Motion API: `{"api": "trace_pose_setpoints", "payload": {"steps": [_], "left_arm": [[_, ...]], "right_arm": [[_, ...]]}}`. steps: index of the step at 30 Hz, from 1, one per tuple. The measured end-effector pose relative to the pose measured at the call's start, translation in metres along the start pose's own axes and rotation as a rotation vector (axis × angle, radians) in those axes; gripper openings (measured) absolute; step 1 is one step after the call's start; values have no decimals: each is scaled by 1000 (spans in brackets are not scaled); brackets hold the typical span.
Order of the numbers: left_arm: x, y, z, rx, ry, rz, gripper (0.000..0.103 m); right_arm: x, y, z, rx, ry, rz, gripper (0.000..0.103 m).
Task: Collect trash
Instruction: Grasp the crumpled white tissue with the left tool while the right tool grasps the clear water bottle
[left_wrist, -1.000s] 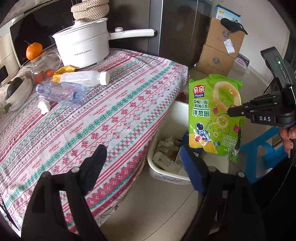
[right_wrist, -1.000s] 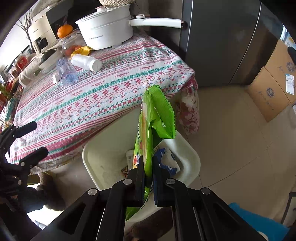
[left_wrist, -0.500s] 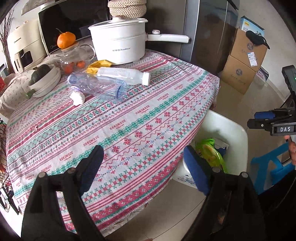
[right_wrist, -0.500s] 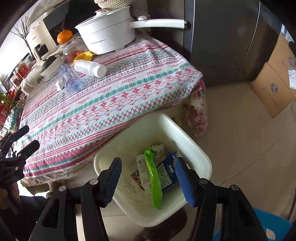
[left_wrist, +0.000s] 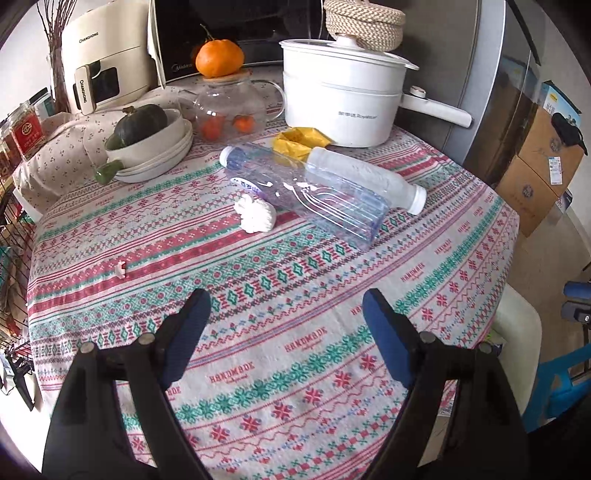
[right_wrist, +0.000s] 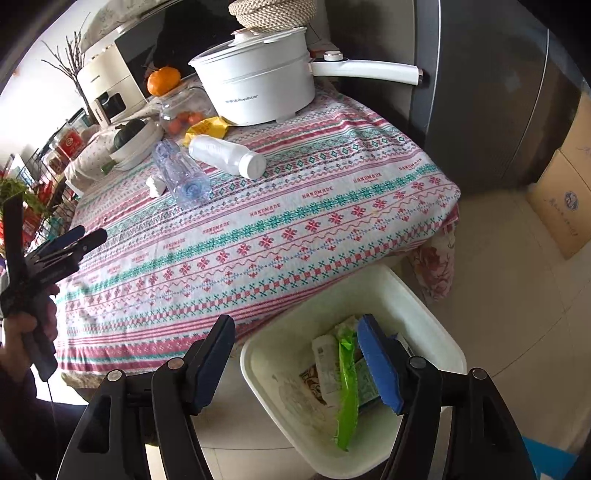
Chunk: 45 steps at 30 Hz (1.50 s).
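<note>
Each gripper is black plastic. The left gripper (left_wrist: 284, 325) has two tapering black fingers (left_wrist: 391, 339) lined with blue pads and round silver screws at the joints. The right gripper (right_wrist: 297, 354) is built alike: blue pads, silver screws on angular black links. From the right wrist view, the left tool carries pale lettering on its side, a thin black cable hangs below it, and a dark sleeve (right_wrist: 18, 402) shows.
</note>
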<state>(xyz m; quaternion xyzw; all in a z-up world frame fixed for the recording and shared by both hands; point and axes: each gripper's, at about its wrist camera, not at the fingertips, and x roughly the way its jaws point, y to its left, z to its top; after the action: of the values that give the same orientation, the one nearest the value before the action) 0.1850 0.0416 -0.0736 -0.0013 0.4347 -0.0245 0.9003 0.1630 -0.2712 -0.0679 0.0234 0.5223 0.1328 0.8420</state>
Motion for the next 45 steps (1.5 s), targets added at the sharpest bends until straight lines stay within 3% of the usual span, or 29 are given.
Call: {"api": "trace_pose_setpoints", "payload": {"steps": [6, 12, 18, 20, 25, 26, 38, 45], "left_arm": [[46, 22, 21, -34, -4, 31, 69], [87, 17, 37, -44, -6, 27, 61], [109, 10, 47, -45, 4, 41, 41], [114, 11, 48, -56, 25, 48, 26], [107, 11, 48, -42, 31, 51, 12], [104, 10, 47, -28, 36, 52, 1], [61, 35, 29, 6, 46, 49, 0], [49, 47, 22, 19, 64, 39, 0]], "right_arm": [[11, 13, 10, -22, 10, 11, 71], [22, 11, 15, -15, 28, -3, 71], [29, 10, 20, 2, 34, -6, 71], [30, 13, 22, 2, 28, 5, 71], [42, 35, 35, -60, 23, 20, 71], [46, 42, 39, -80, 22, 20, 72], [104, 133, 100, -301, -53, 62, 72], [146, 157, 129, -345, -66, 87, 72]]}}
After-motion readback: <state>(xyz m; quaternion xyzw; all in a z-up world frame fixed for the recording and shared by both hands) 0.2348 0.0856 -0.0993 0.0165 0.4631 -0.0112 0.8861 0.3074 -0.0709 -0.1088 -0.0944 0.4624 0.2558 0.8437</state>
